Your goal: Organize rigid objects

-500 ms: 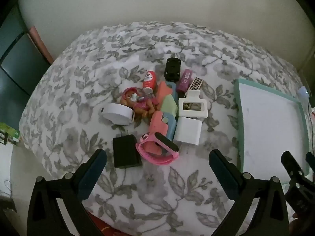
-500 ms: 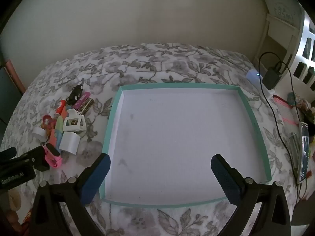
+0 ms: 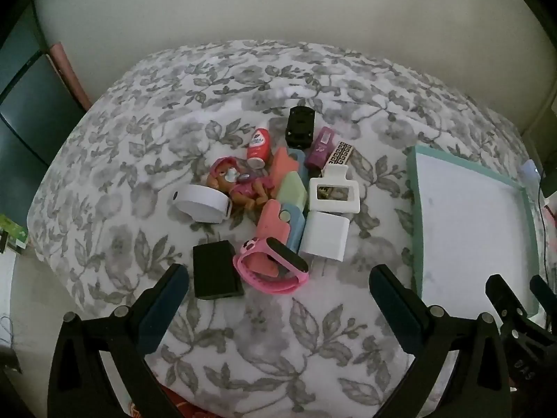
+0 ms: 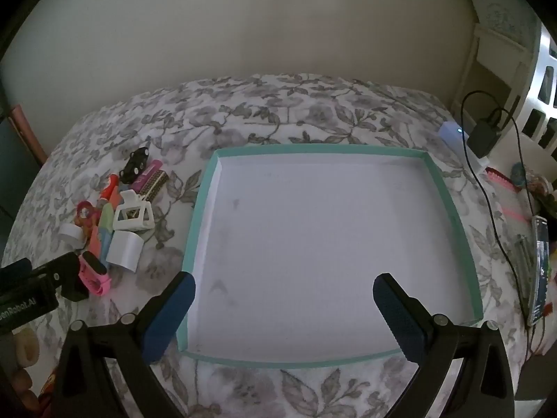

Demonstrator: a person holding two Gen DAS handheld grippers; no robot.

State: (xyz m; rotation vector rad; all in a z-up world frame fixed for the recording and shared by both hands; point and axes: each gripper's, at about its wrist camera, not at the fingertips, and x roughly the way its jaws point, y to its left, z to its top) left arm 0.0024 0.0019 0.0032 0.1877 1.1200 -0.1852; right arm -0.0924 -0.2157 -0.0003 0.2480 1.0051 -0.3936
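Left gripper [image 3: 278, 292] jaws spread wide, gripping nothing, hovering above floral bedspread [image 3: 139, 160] near clutter pile. Just beyond fingertips: black box [image 3: 216, 270] left, pink smartwatch [image 3: 273, 264] centre, white charger cube [image 3: 325, 238] right, the last two touching. Farther: white hair clip [image 3: 334, 193], doll [image 3: 240, 184], white band [image 3: 203, 203], red tube [image 3: 259, 144], black toy car [image 3: 300, 127], purple item [image 3: 322, 148].

Right gripper [image 4: 283, 301] jaws likewise released, empty, over near part of teal-rimmed tray [image 4: 203, 209]; tray lies right of pile, apart from it.
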